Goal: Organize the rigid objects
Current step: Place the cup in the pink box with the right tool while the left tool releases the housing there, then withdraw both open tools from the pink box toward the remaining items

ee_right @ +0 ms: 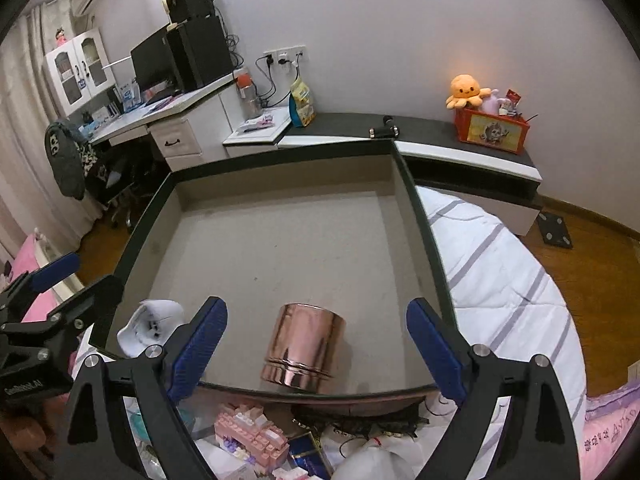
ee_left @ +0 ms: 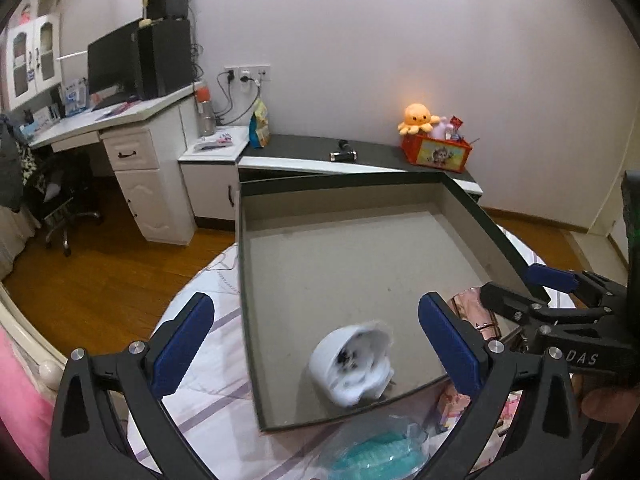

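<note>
A big shallow box [ee_left: 500,232] with a dark rim and a grey floor lies on the bed. In its near left corner is a white rounded object [ee_left: 352,360] with dark marks, blurred in the left wrist view. My left gripper [ee_left: 316,304] stands open above it, and neither pad touches it. In the right wrist view the same box [ee_right: 420,220] holds a rose-gold metal canister [ee_right: 300,348], upright by the near wall. My right gripper [ee_right: 318,308] is open around the space over the canister, pads clear of it. The white object [ee_right: 150,328] sits left of that.
Loose things lie on the bed in front of the box: a pink brick toy [ee_right: 248,436], a dark blue packet [ee_right: 312,456], and a teal item in clear wrap [ee_left: 372,460]. A striped quilt [ee_right: 500,280] spreads right. Beyond are a low cabinet [ee_right: 440,148] and a desk [ee_left: 132,116].
</note>
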Tool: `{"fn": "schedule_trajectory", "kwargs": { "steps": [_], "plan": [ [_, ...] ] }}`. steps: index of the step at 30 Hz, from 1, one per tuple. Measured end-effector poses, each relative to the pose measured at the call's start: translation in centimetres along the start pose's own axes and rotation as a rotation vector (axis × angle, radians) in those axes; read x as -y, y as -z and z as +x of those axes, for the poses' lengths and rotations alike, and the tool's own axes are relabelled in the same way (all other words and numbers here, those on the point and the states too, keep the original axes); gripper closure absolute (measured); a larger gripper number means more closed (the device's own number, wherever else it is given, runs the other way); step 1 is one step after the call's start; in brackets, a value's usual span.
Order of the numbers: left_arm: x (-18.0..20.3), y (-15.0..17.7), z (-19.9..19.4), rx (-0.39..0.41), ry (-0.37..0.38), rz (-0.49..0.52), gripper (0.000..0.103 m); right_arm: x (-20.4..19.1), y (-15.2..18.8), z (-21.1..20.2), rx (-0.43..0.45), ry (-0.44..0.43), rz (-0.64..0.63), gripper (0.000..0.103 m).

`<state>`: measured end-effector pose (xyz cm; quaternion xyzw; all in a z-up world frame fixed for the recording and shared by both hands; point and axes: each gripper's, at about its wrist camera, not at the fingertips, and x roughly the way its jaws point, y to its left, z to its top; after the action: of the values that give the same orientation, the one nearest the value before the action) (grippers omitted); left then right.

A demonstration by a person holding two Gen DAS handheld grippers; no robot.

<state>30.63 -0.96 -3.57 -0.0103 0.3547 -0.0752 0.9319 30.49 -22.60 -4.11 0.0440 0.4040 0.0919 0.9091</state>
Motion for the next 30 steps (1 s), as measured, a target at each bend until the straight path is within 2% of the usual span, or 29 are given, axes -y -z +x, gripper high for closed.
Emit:
{"fn": "schedule_trajectory", "kwargs": {
  "steps": [10, 16, 23, 30],
  "plan": [
    [-1.6, 1.5, -5.2, 0.07, -0.005, -0.055, 0.0, 0.1, 1.6, -5.8, 0.105, -0.006, 0.031, 0.01],
    [-2.1, 3.7, -7.7, 0.086, -0.012, -0.08, 0.0, 0.6, 3.9, -9.8, 0.164, 0.0, 0.057, 0.01],
    [-2.1, 7.1, -8.8, 0.045, -0.008, -0.107, 0.0, 1.6, 7.3, -11.8, 0.158, 0.026, 0.102, 0.01],
    [-0.5, 8.7, -10.4, 0.035, 0.005, -0.093, 0.0, 1.6, 10.4, -11.9, 0.117, 0.021, 0.125, 0.01]
  ]
}}
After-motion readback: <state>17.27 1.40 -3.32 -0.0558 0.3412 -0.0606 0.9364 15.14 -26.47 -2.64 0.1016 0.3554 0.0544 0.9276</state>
